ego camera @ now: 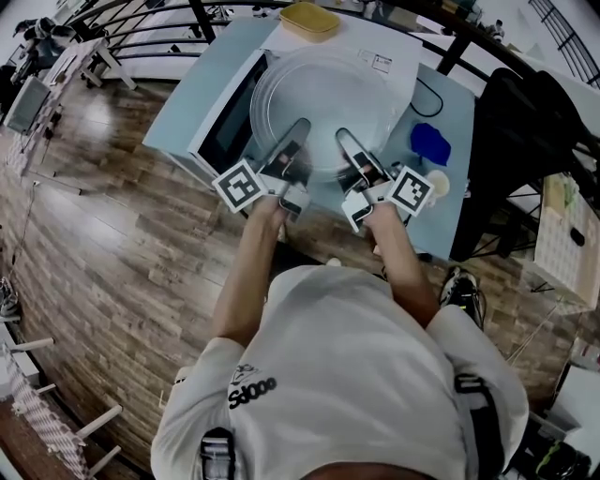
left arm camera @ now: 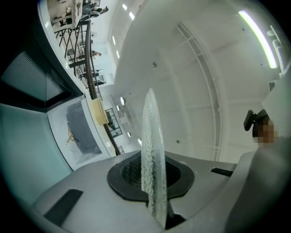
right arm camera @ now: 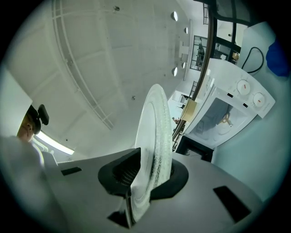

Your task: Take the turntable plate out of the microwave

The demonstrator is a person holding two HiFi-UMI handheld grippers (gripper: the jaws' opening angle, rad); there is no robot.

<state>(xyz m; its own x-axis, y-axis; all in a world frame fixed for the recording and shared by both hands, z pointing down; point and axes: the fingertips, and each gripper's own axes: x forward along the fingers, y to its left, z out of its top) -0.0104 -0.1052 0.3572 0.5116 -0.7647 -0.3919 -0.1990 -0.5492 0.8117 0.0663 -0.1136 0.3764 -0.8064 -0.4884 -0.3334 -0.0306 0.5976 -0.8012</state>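
The clear glass turntable plate (ego camera: 323,94) is held up in the air in front of the white microwave (ego camera: 394,56), outside its cavity. My left gripper (ego camera: 296,133) is shut on the plate's near-left rim and my right gripper (ego camera: 345,142) is shut on its near-right rim. In the left gripper view the plate (left arm camera: 152,127) stands edge-on, pinched between the pads of the left gripper (left arm camera: 153,177). In the right gripper view the plate (right arm camera: 157,118) is likewise clamped in the right gripper (right arm camera: 148,175). The microwave's open cavity (right arm camera: 218,118) shows beyond, with its drive hub bare.
The microwave door (ego camera: 225,122) hangs open to the left over the light blue table (ego camera: 183,94). A yellow lid-like item (ego camera: 309,19) lies on top of the microwave. A blue object (ego camera: 429,142) sits on the table at the right, next to a black chair (ego camera: 525,131).
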